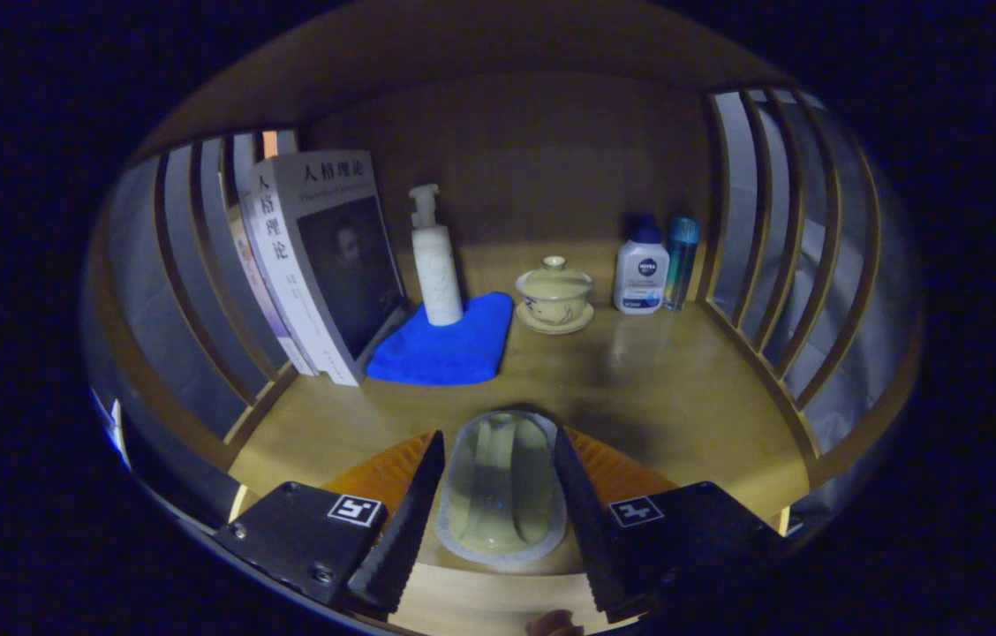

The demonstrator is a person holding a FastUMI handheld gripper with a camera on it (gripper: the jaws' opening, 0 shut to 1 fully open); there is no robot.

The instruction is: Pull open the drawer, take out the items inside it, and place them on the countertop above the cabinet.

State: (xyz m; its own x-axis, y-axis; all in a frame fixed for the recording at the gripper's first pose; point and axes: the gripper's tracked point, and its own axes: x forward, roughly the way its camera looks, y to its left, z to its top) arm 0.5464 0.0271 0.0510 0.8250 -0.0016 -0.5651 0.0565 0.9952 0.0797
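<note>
Wooden slats are fencing both sides of the countertop point(657, 389), and a wood panel is closing its back, so things are sitting pushed toward that far edge. Books point(313, 265) are leaning against the left slats, a pump bottle point(434, 261) is standing on a folded blue cloth point(445, 349), a lidded cup point(554, 296) is resting mid-back on its saucer, and two small bottles point(652, 265) are tucked into the back right corner. The gripper point(498, 495) is clenching a pale packet point(502, 486) between both fingers at the near edge, probably carrying it over for setting down on the bare wood just ahead.
</note>
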